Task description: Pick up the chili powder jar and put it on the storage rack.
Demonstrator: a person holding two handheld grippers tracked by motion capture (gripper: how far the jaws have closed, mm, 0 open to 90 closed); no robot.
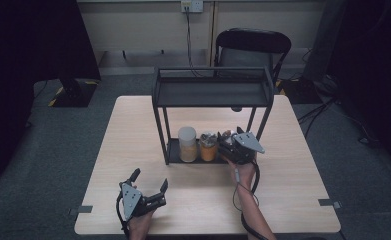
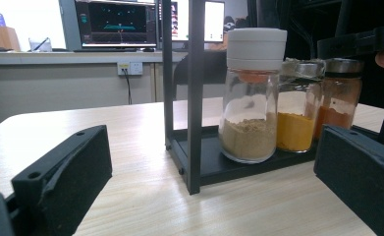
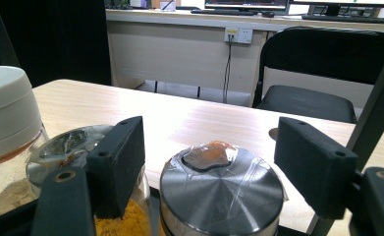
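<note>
Left gripper (image 1: 148, 184) sits low left of the high view, near the bottom counter edge, held in a hand (image 1: 139, 225); jaws released, spread wide, nothing between them. In the left gripper view both black jaws rise at the lower corners with bare wood between.

Right gripper (image 1: 231, 139) sits just right of centre in the high view, at the right end of the rack's bottom shelf, with a cable (image 1: 248, 197) trailing back along the forearm. In the right gripper view its jaws stand either side of the steel-lid jar (image 3: 221, 189), bottom centre of frame. A gap shows between each pad and the lid, so released, not gripping. Clear film and a smear of orange powder lie on the lid.

Counter (image 1: 203, 200) is light wood. The black rack (image 1: 213, 92) stands on it, upper centre of the high view. Three jars line its bottom shelf. White-cap jar (image 2: 251, 98), with tan powder, is leftmost in the left gripper view. Yellow-powder jar (image 2: 297, 110) is just beside it, maybe touching, cannot tell. Steel-lid jar holds orange-red powder, far right of the row.

Beyond the counter: black folding chair (image 1: 253, 47) at top centre of the high view, wall socket (image 1: 191, 6) at the top edge.
</note>
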